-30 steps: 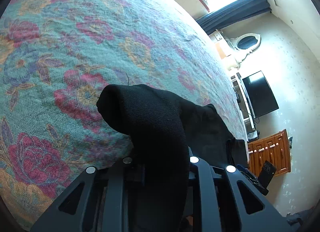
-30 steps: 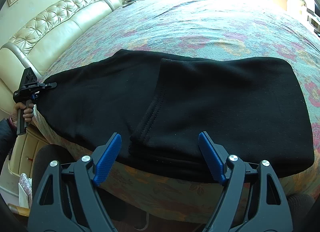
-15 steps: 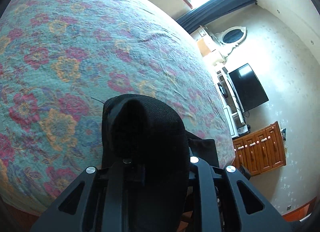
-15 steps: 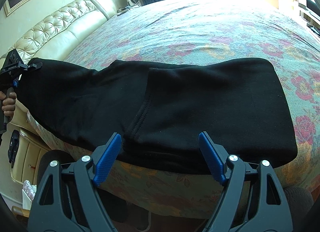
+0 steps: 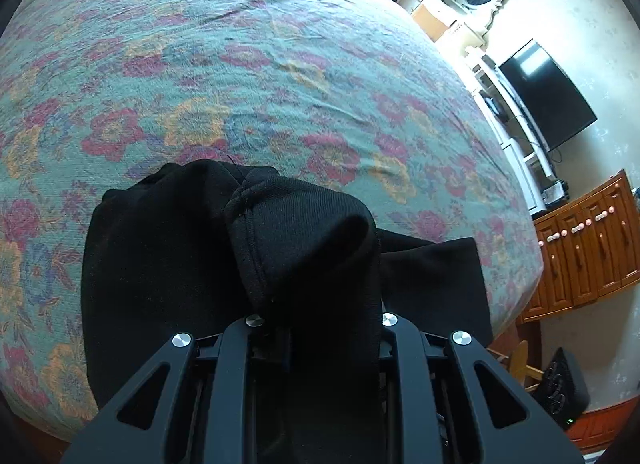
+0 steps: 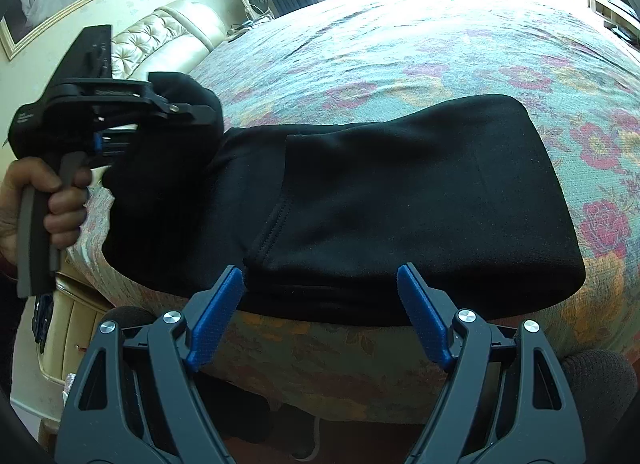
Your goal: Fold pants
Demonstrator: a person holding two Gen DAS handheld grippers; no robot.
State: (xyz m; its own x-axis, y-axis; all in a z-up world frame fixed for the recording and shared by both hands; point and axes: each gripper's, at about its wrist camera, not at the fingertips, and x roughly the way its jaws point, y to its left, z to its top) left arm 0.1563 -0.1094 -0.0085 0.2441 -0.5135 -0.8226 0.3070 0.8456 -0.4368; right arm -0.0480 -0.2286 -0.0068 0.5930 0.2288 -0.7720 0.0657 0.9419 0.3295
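Carrying bunched end of black knit pants [image 6: 400,192] inward over near edge of floral bedspread [image 5: 280,76]; my left claw [image 6: 200,110] clamped on it, lifted since second ago. Right claw [image 6: 320,312] wide, empty. Final fold underway.

Pants: black pants [image 6: 420,192], partly folded, lying across the near edge of the bed [image 6: 400,48].
Left hand-held gripper [image 6: 200,110]: at the left, held by a hand [image 6: 44,200], clamped on one end of the pants and lifting it off the bed.
Right hand-held gripper [image 6: 320,304]: blue pads [image 6: 216,312] wide apart, nothing between them, just before the pants' near edge.
Bed cover: floral.
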